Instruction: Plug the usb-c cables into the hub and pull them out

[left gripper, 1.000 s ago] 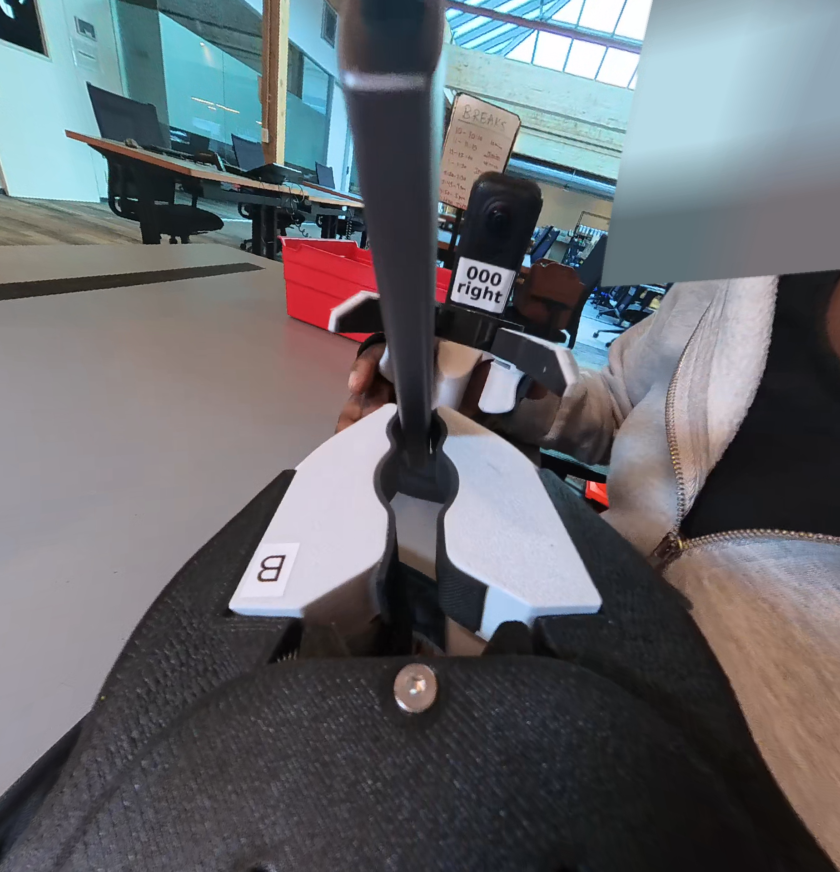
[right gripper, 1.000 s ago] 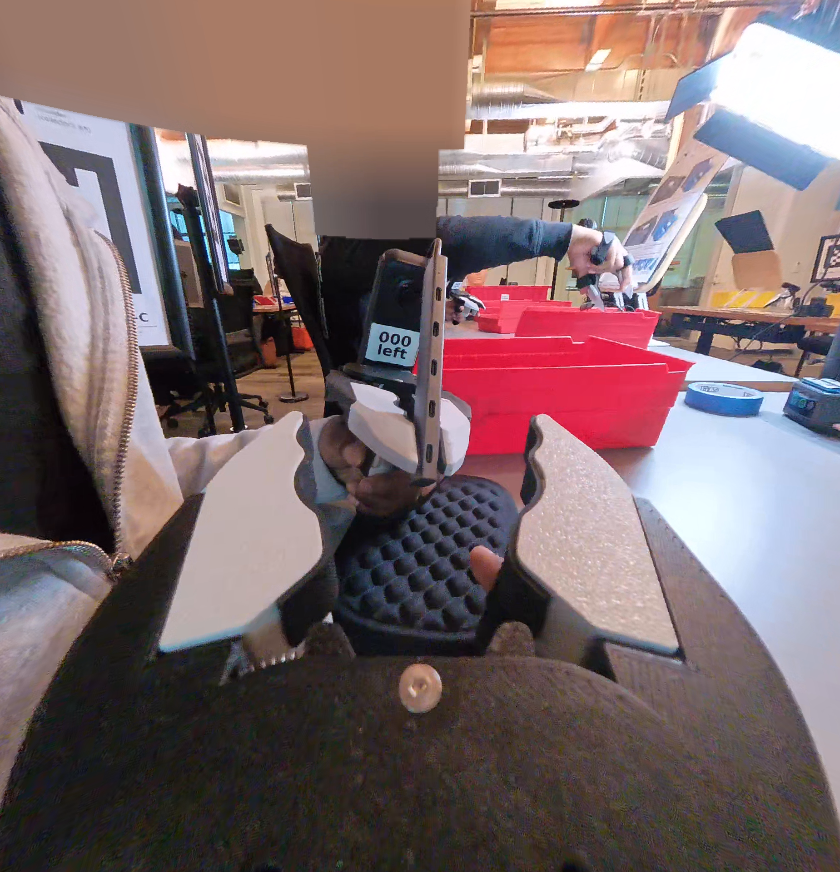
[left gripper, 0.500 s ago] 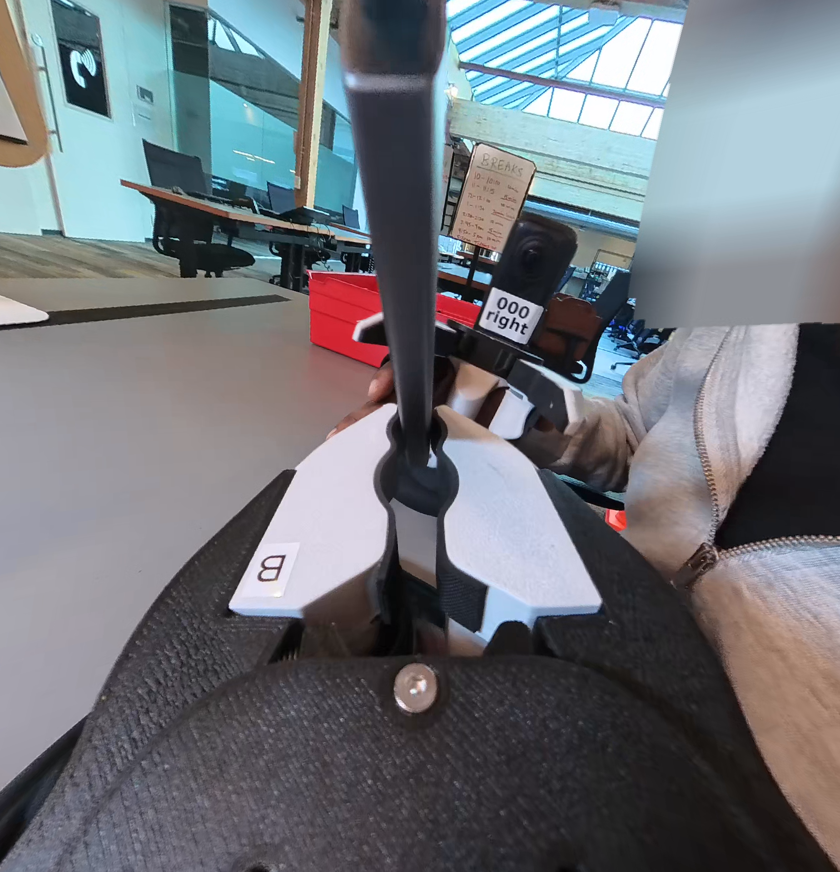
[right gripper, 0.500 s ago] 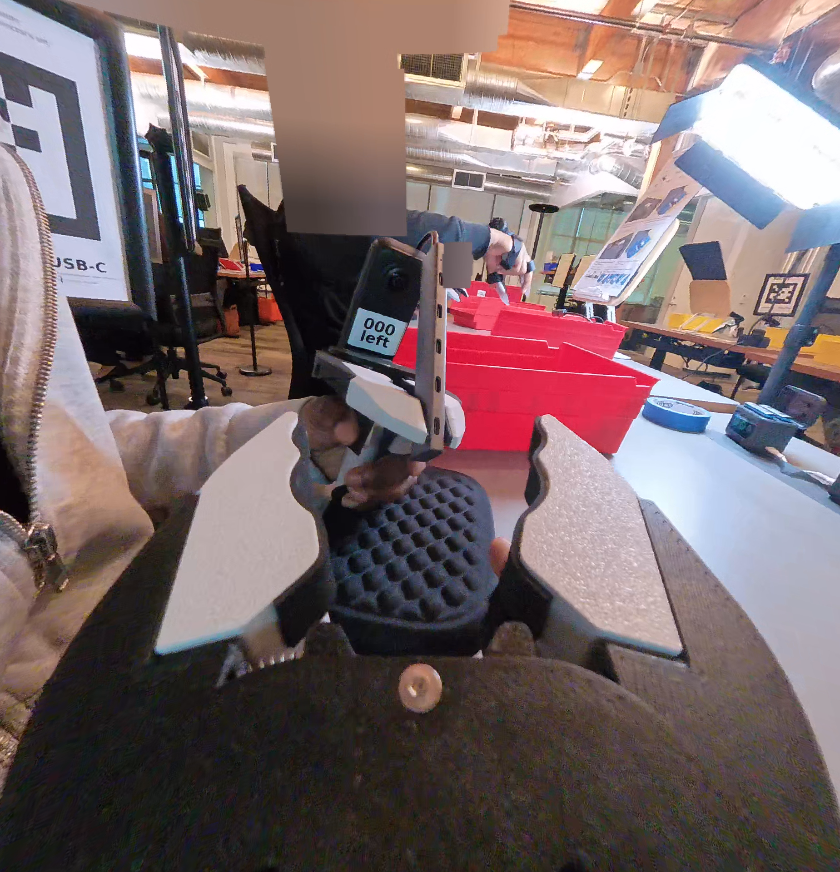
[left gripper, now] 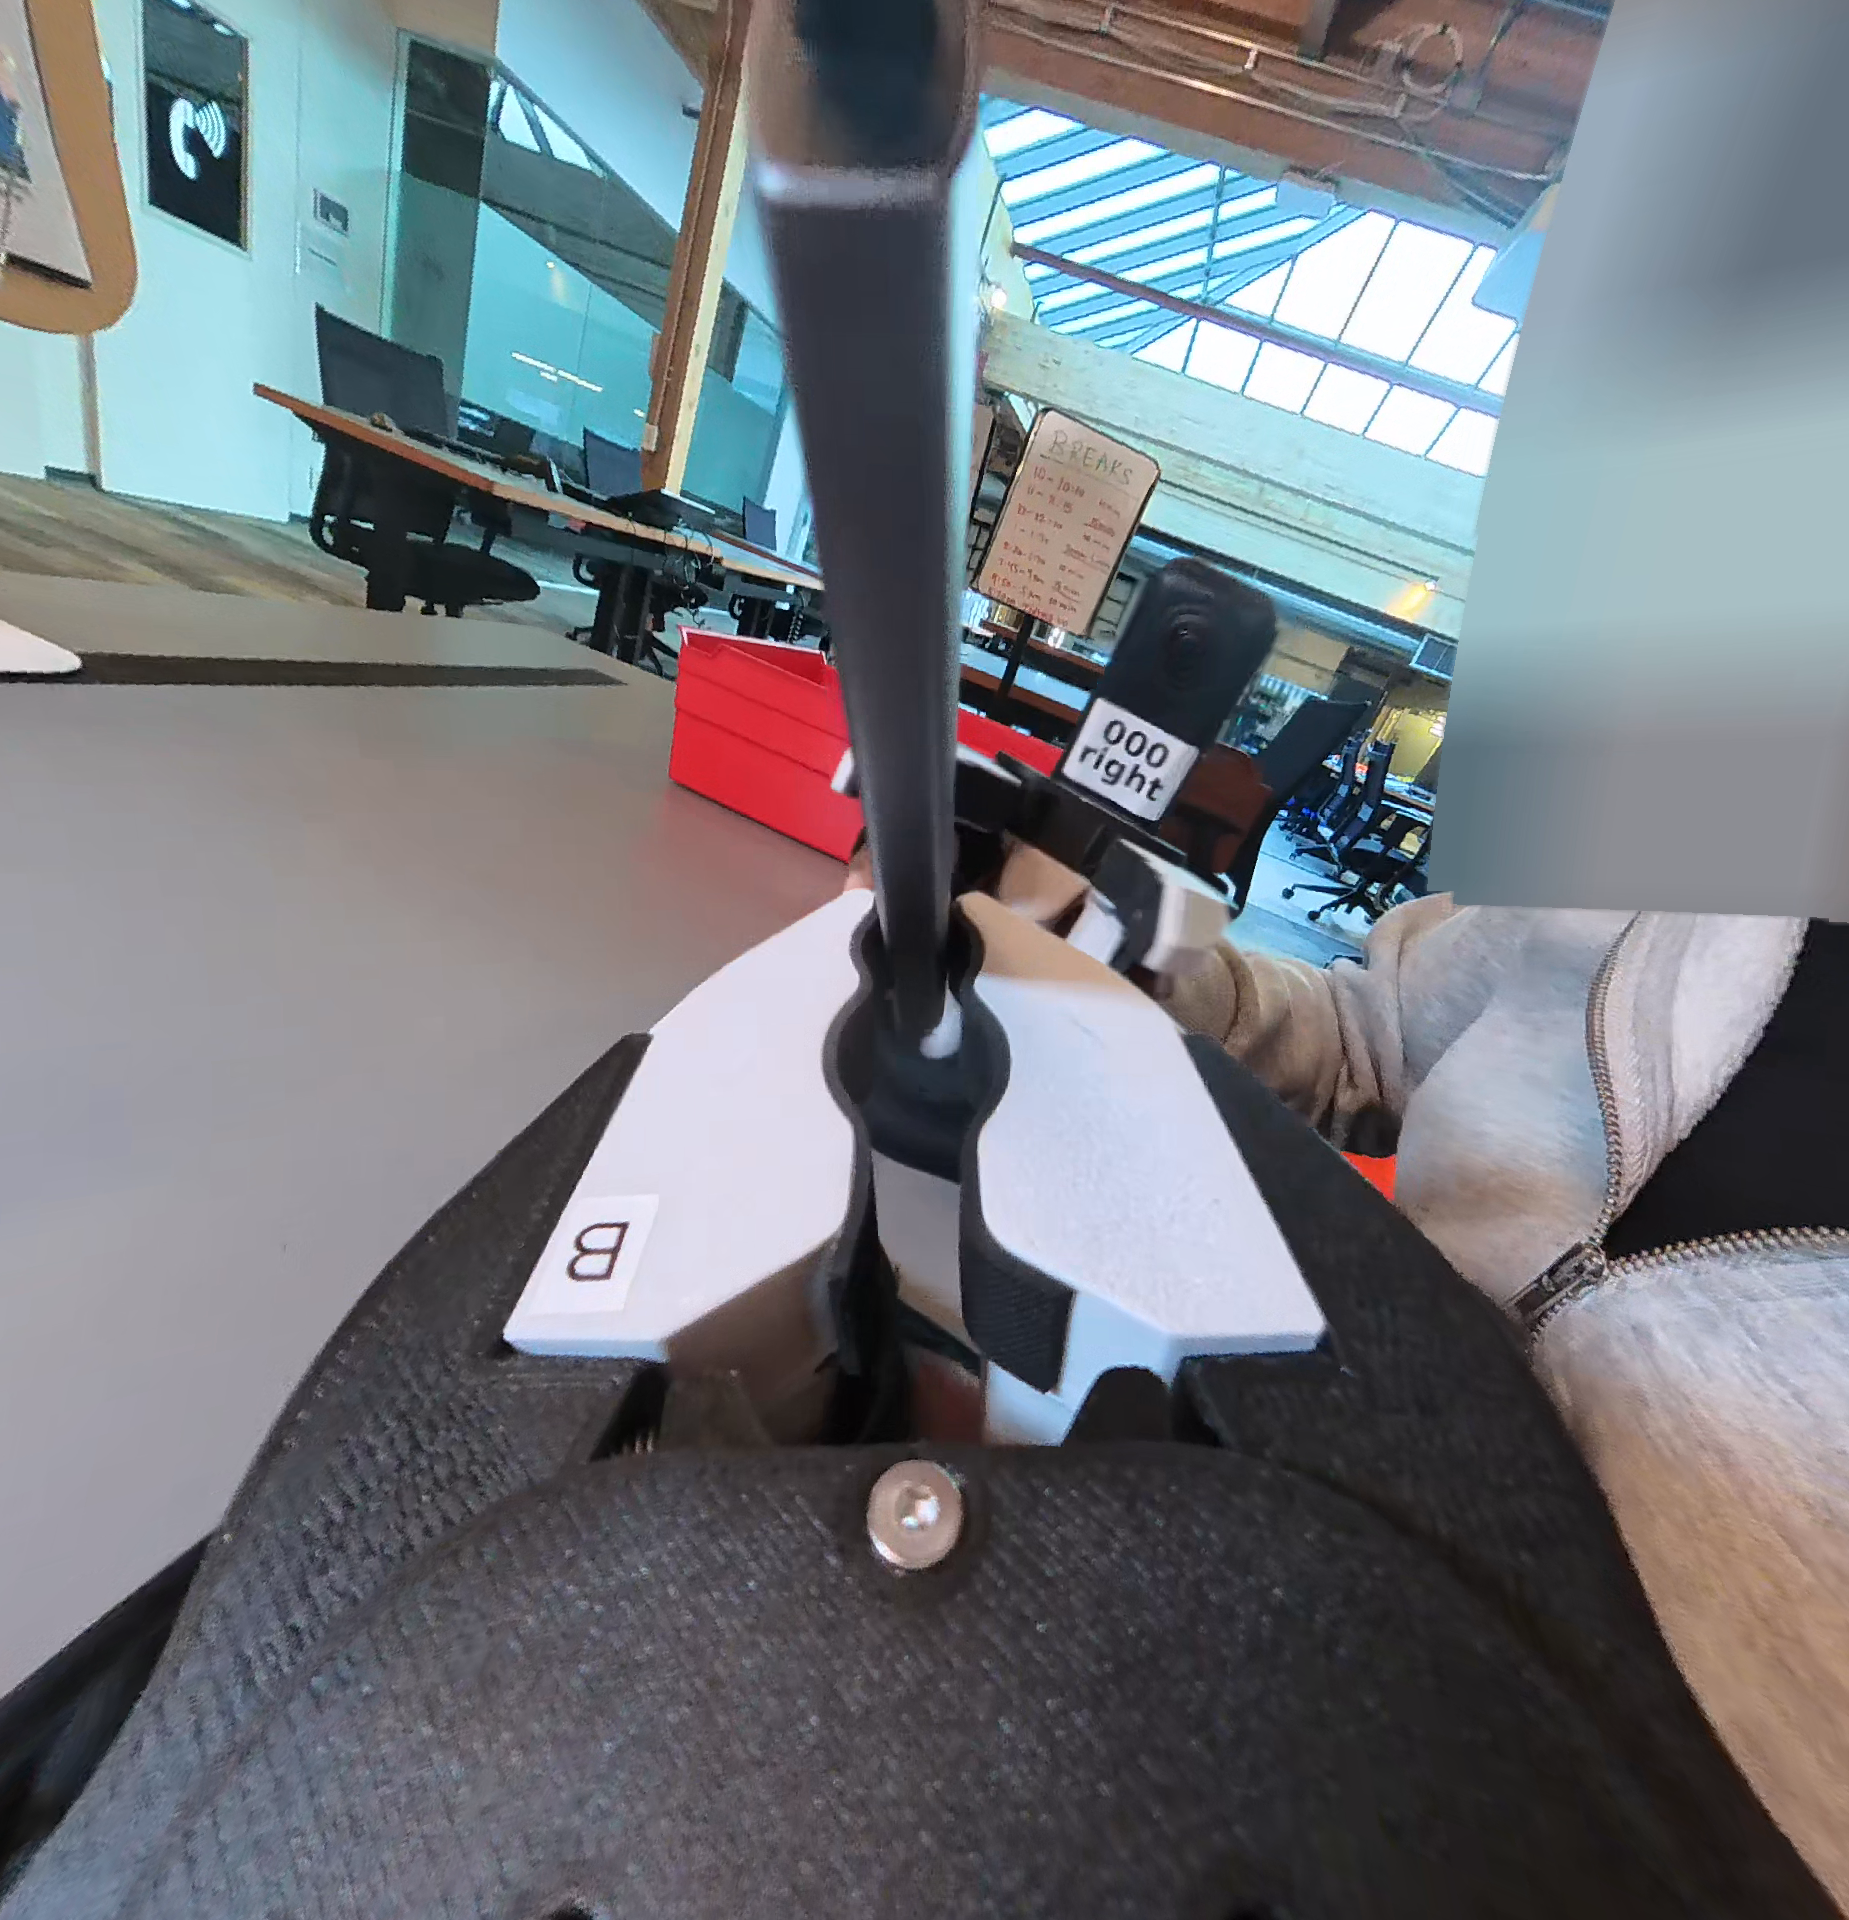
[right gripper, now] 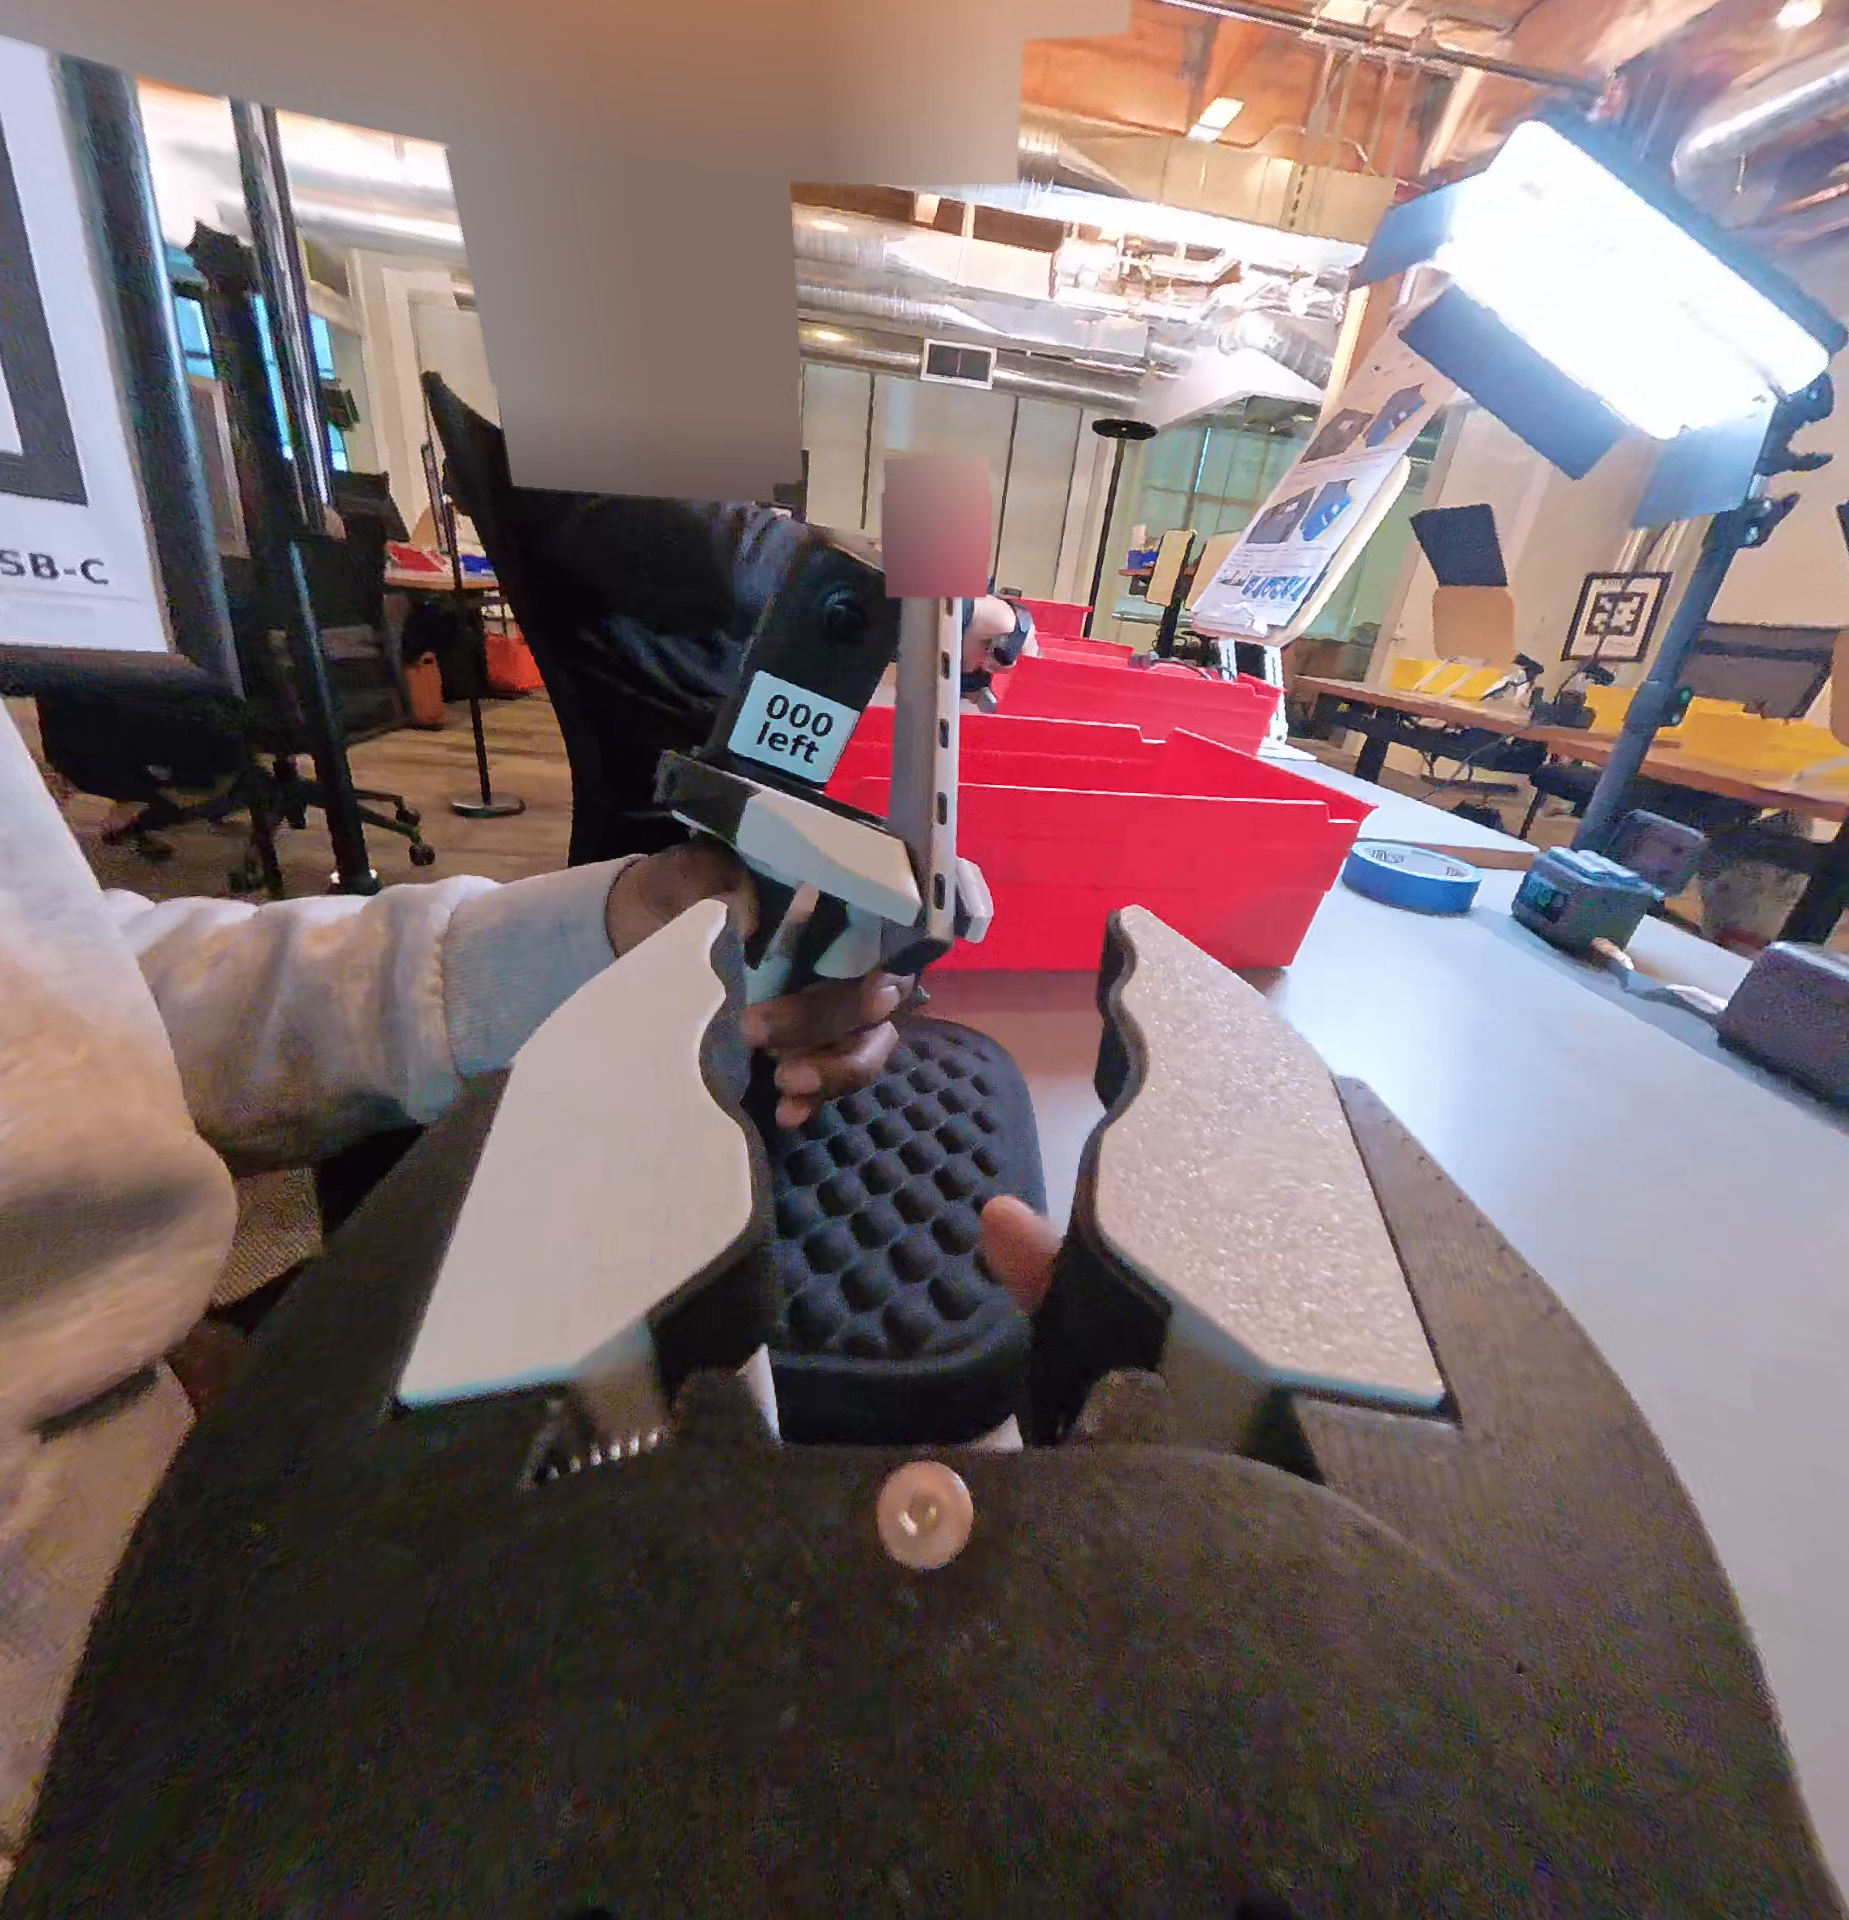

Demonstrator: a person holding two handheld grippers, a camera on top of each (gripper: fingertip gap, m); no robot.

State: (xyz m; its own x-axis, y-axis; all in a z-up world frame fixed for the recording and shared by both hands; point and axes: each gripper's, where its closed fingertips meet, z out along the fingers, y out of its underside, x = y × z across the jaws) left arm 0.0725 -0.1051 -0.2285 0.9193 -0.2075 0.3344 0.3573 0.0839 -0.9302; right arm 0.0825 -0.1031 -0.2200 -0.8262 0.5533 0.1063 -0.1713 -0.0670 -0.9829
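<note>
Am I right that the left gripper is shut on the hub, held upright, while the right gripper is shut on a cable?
Not quite: the right gripper is open and holds nothing, as the right wrist view shows. The left gripper is indeed shut on the upright hub.

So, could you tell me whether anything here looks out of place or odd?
One thing: the hub stands upright in the air, clamped in the left gripper, with no cable in view. The right gripper is open and empty.

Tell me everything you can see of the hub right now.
The hub is a slim grey metal-looking bar, held upright in the air, its lower end clamped in the left claw. Small oval ports run down its narrow edge, all empty, facing the open right claw. No cable shows. A mosaic patch hides its top end.
</note>
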